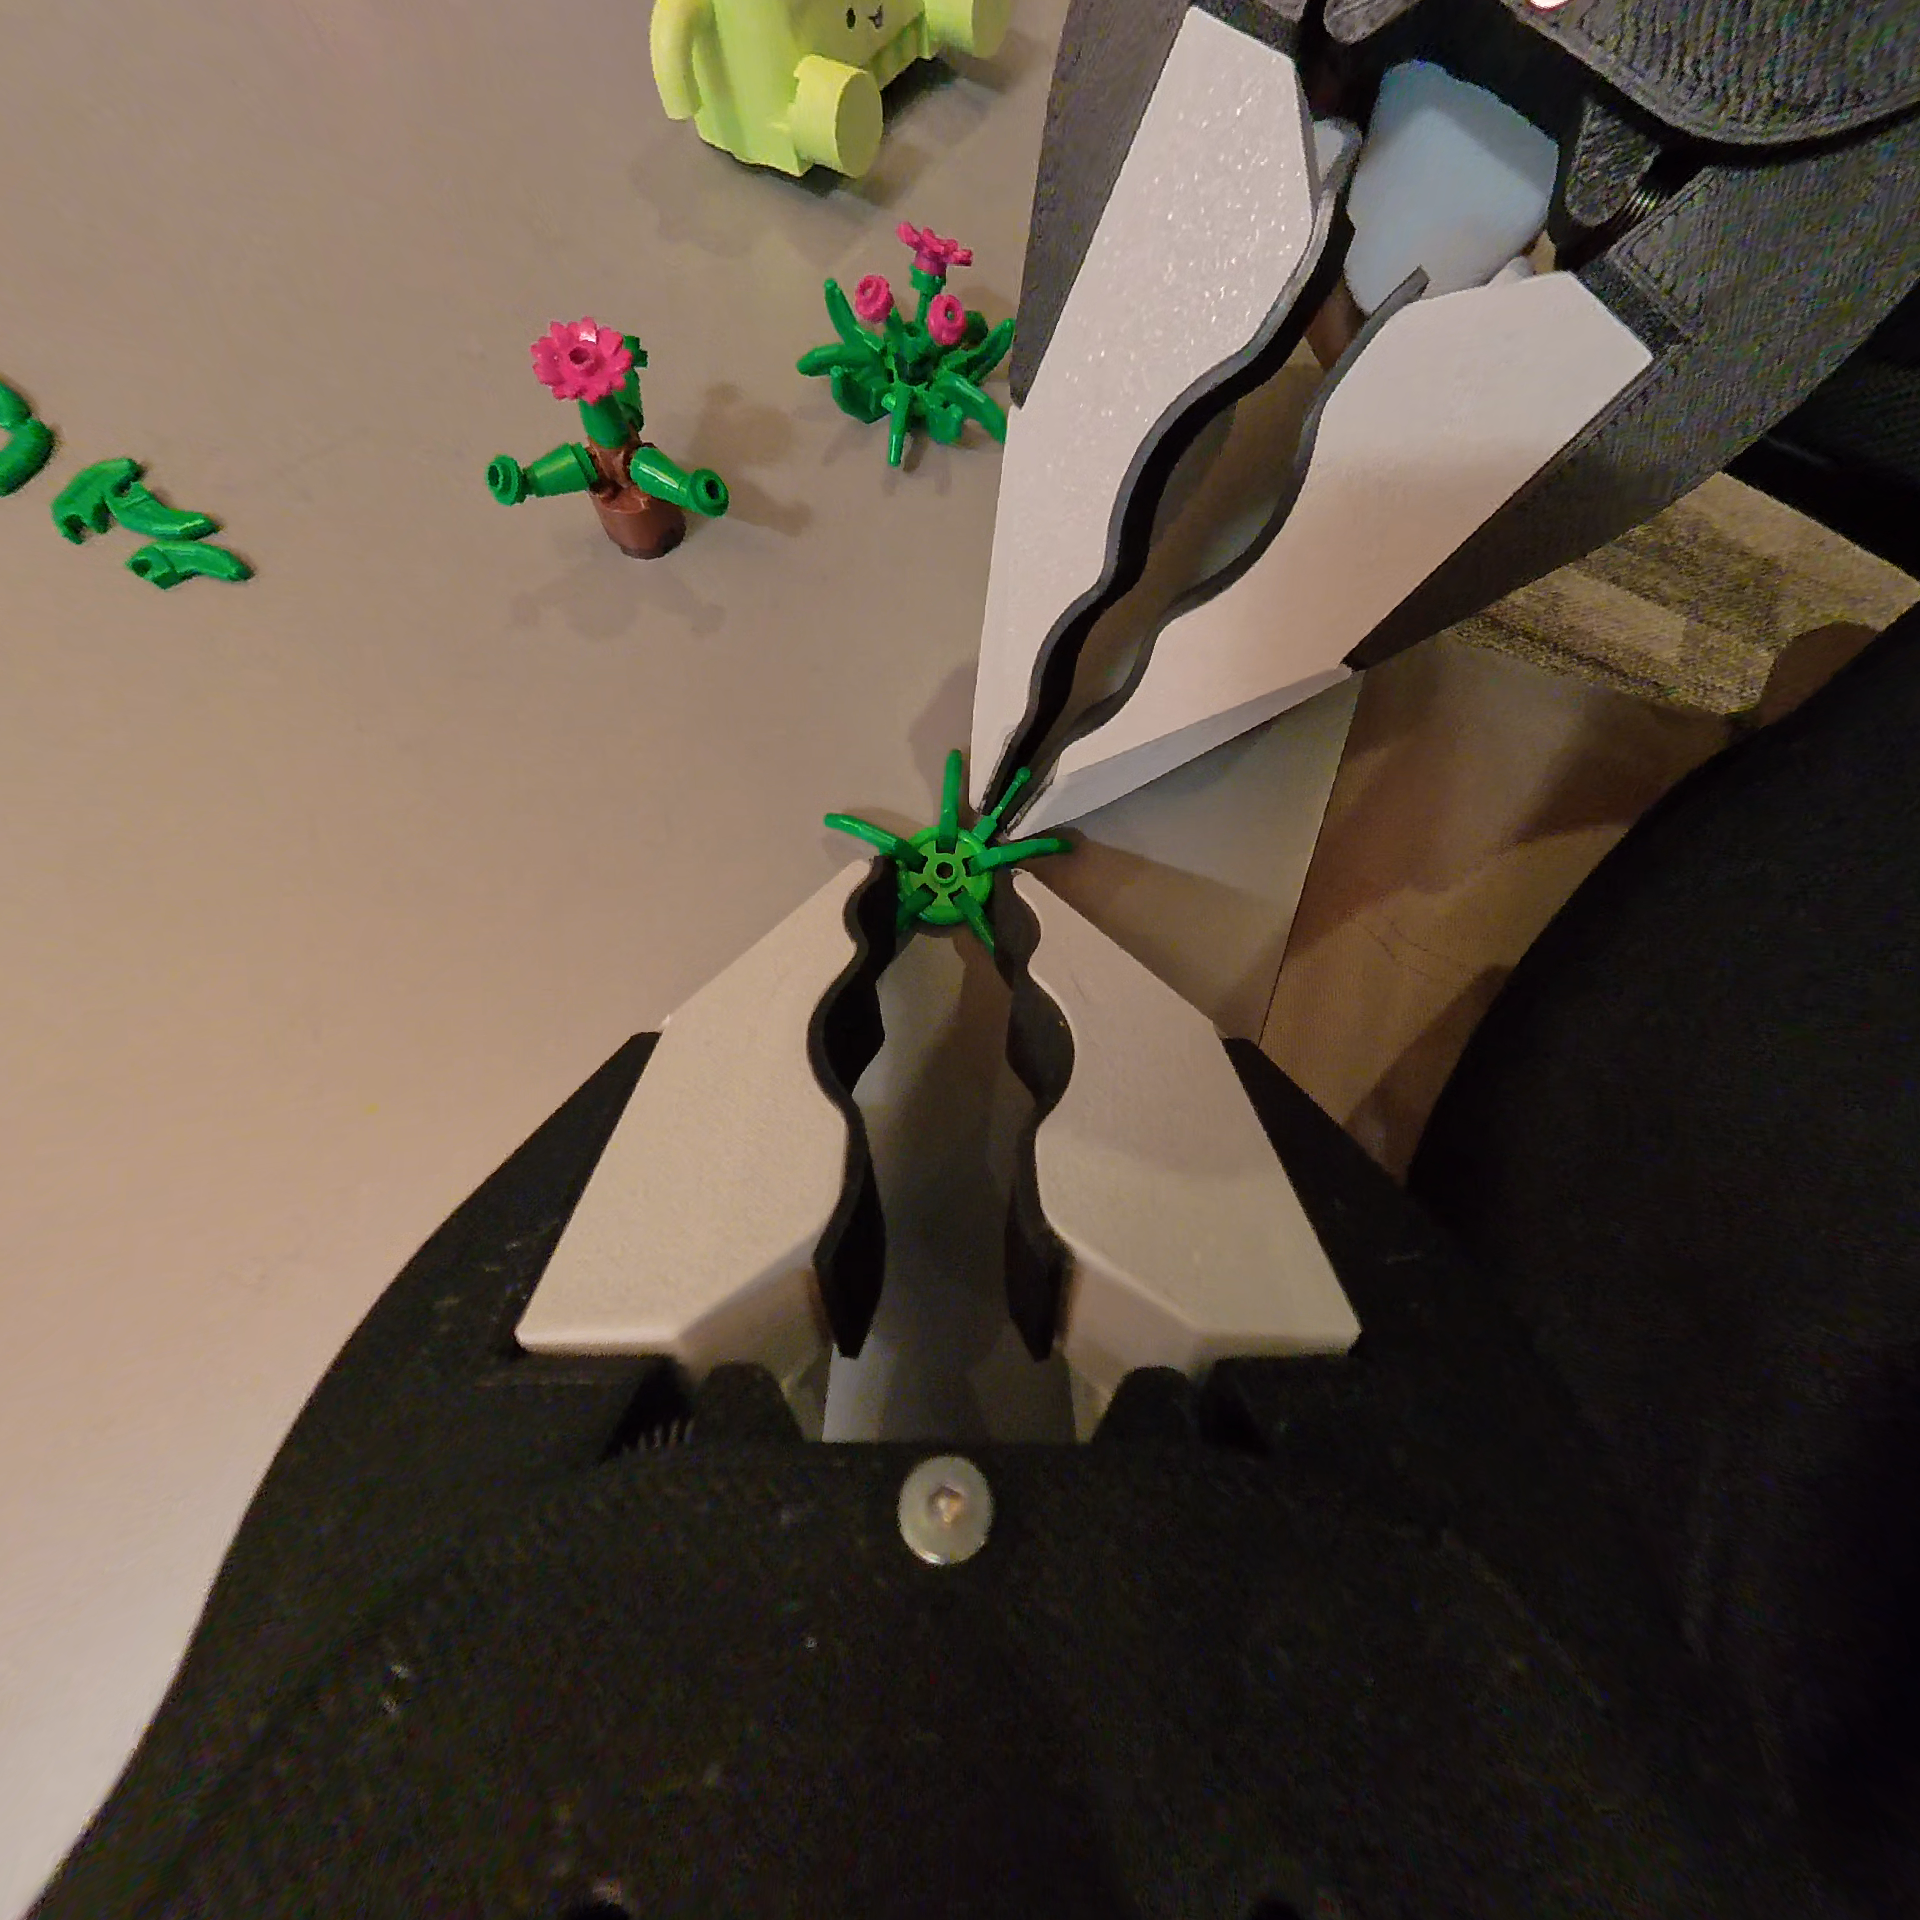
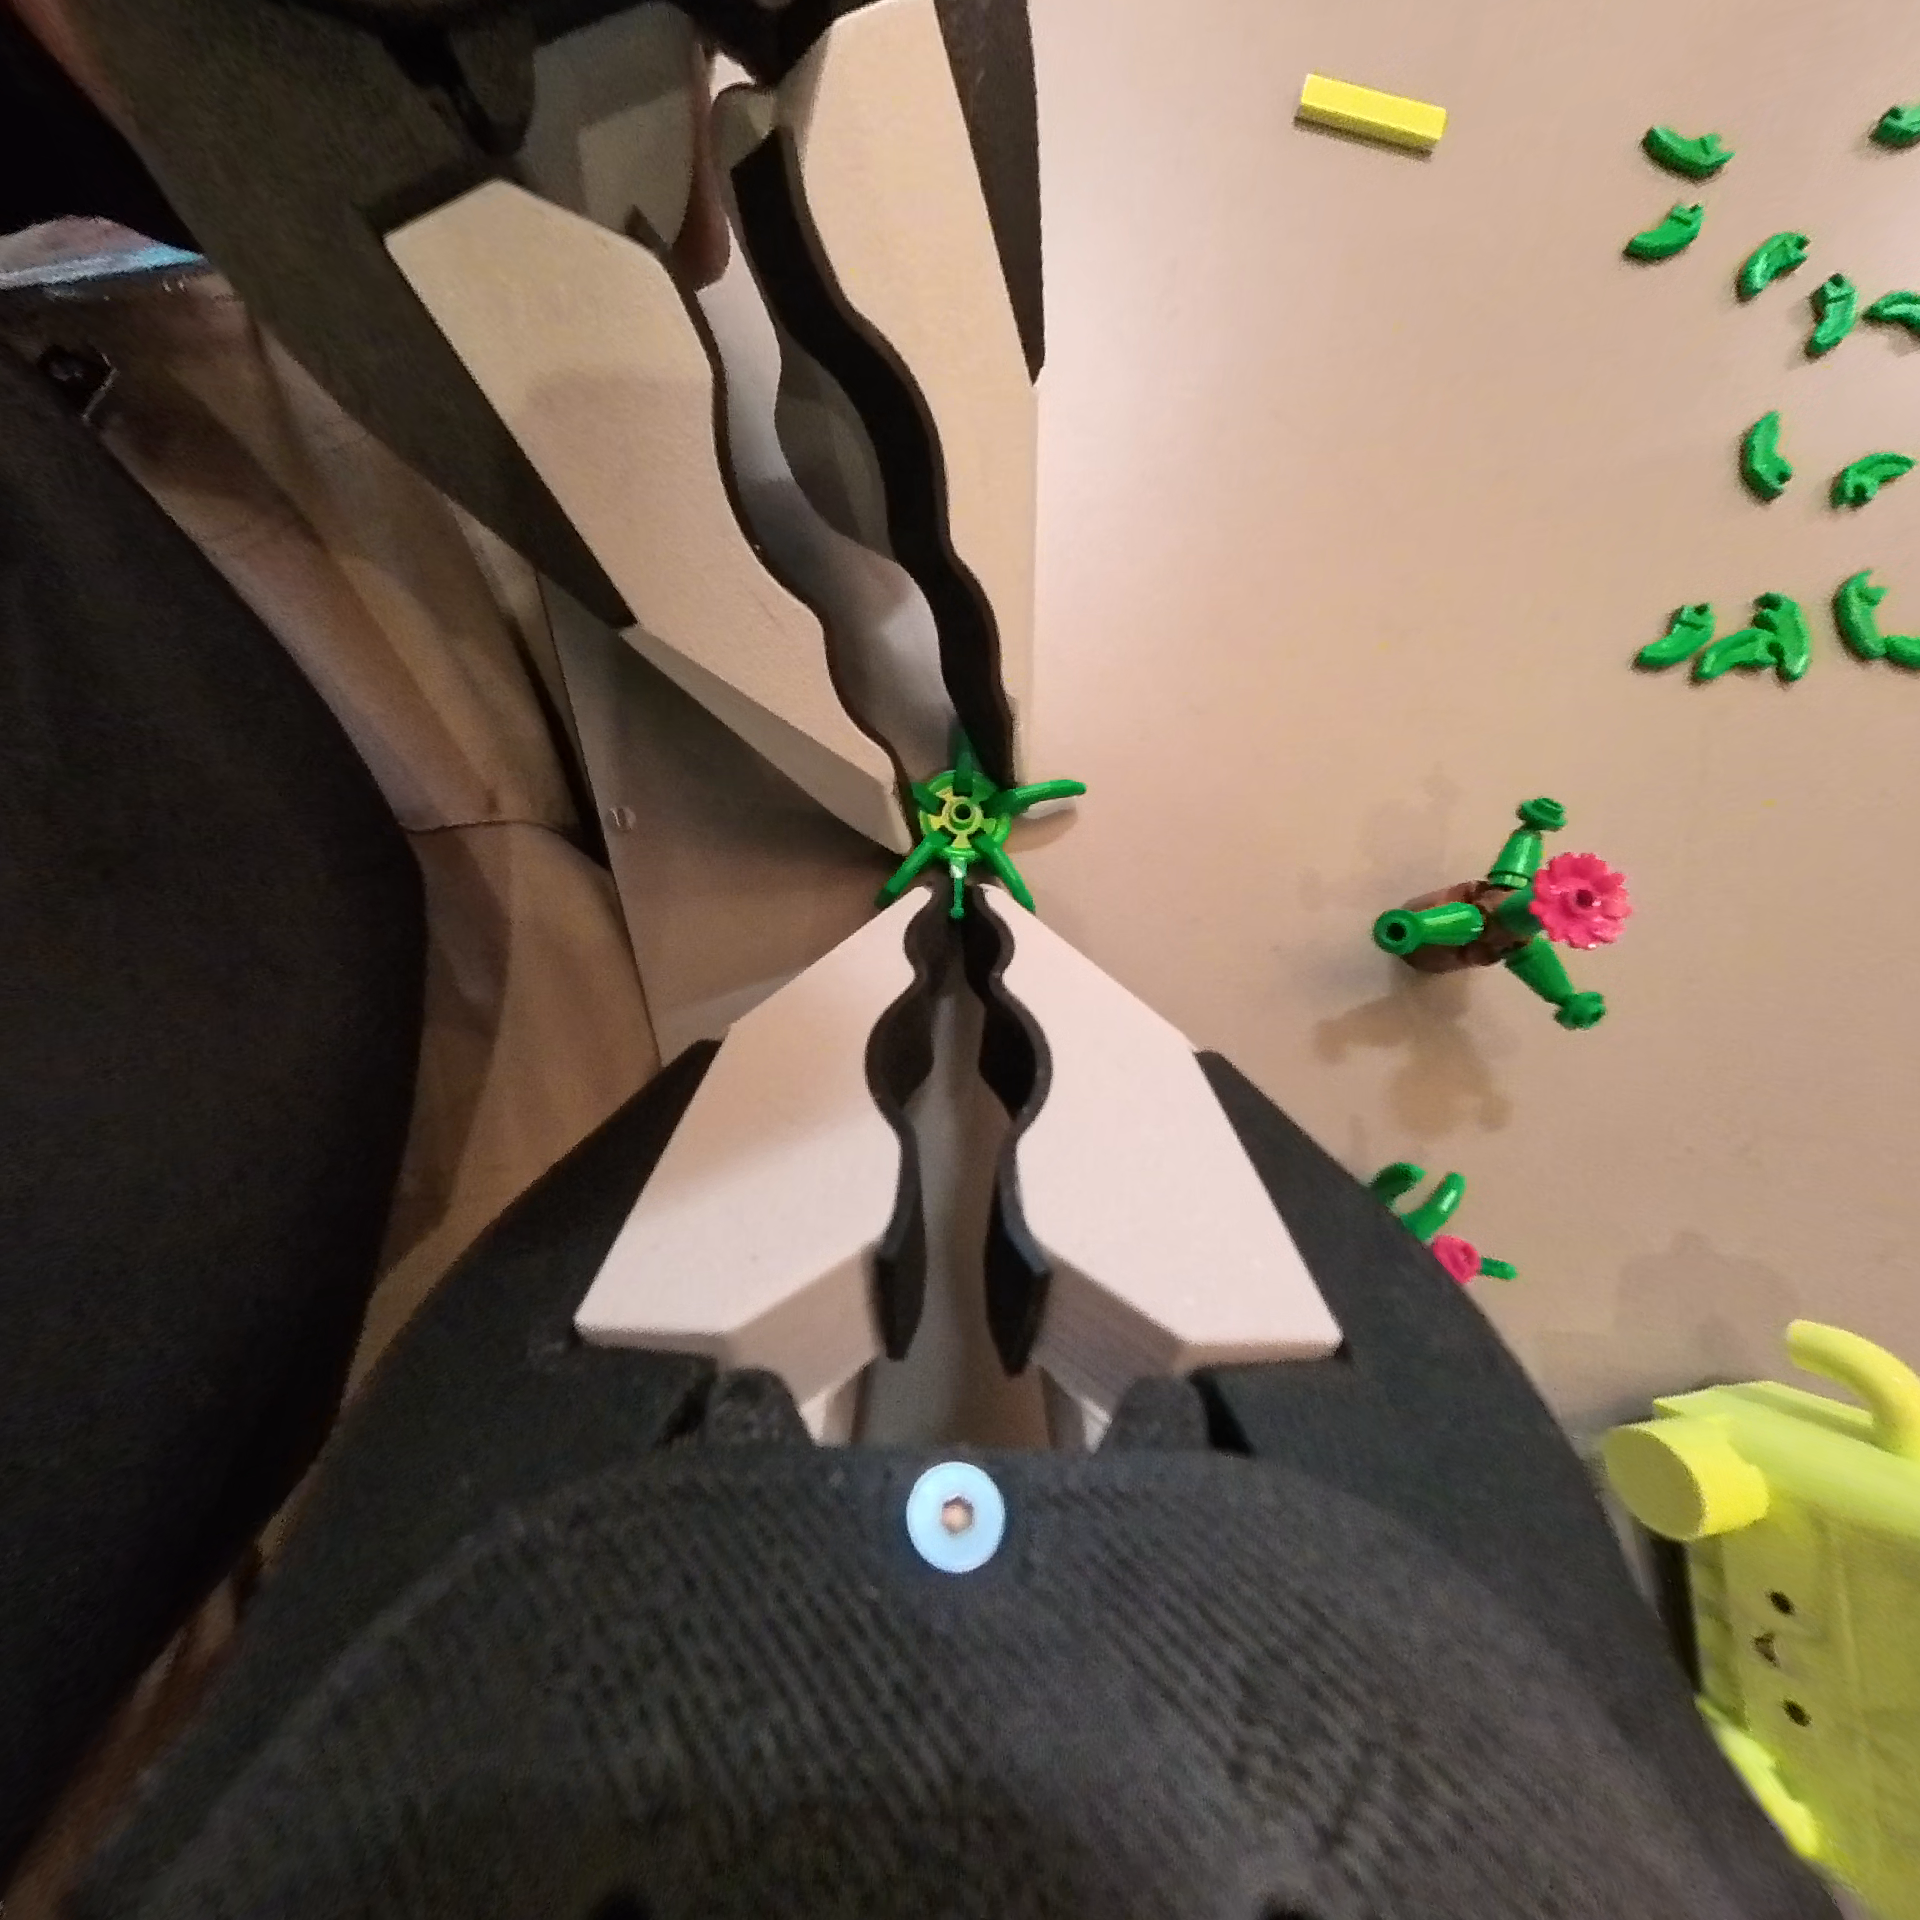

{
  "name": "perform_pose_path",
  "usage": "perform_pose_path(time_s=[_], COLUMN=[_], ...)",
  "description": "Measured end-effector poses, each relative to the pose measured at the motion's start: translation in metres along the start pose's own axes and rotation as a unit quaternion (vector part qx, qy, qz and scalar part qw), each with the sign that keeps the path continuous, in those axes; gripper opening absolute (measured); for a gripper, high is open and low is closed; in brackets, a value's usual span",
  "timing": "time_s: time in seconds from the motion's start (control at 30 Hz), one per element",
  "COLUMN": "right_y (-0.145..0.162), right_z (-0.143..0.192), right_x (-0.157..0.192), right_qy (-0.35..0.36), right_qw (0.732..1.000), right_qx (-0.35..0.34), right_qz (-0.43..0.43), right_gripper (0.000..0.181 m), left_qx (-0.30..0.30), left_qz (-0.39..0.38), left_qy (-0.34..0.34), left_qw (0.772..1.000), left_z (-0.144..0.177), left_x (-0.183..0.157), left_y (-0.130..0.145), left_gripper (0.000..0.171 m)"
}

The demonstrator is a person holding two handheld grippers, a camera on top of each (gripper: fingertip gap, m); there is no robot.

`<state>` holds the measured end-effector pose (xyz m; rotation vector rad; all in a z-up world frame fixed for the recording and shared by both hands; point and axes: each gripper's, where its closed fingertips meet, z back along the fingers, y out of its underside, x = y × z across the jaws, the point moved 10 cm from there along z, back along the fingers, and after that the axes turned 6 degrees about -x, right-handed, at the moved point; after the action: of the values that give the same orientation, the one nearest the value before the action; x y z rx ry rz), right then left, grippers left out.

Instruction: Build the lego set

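Note:
A green spiky leaf hub (image 1: pixel 940 868) is held in the air between both grippers, above the table's near edge. My left gripper (image 1: pixel 940 902) is shut on the round hub, one finger on each side. My right gripper (image 1: pixel 1006 792) comes in from the upper right and is shut on one thin spike of the same piece. In the right wrist view the hub (image 2: pixel 962 821) sits just past my right gripper (image 2: pixel 954 912), with the left gripper (image 2: pixel 956 774) coming in from above.
On the beige table (image 1: pixel 416 831) stand a brown stem with a pink flower and green cones (image 1: pixel 613 457) (image 2: pixel 1496 925), a leafy bush with pink flowers (image 1: pixel 909 353), loose green leaves (image 1: pixel 135 520) (image 2: pixel 1766 457), a yellow tile (image 2: pixel 1369 114) and a lime toy figure (image 1: pixel 821 73). Both grippers' tips are close together, under 4 cm apart.

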<state>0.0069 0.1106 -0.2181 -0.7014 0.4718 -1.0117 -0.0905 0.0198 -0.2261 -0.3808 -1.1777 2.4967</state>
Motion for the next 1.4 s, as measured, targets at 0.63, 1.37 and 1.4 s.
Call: perform_pose_path(time_s=[0.63,1.37,1.4], right_y=[-0.001,0.014,0.014], right_z=[-0.002,0.018,0.019], right_x=[-0.001,0.006,0.007], right_qy=[0.009,0.064,0.07], right_qw=[0.998,0.994,0.994], right_qx=[-0.002,-0.055,-0.058], right_qz=[-0.056,-0.068,-0.066], right_gripper=[0.0,0.005,0.005], left_qx=[-0.001,-0.025,-0.029], left_qz=[0.0,0.003,-0.001], left_qy=[-0.01,0.001,-0.006], left_qw=[1.0,1.0,1.0], left_z=[0.0,0.014,0.017], left_x=[-0.001,0.002,0.003], left_y=[0.001,-0.004,-0.005], left_gripper=[0.018,0.03,0.03])
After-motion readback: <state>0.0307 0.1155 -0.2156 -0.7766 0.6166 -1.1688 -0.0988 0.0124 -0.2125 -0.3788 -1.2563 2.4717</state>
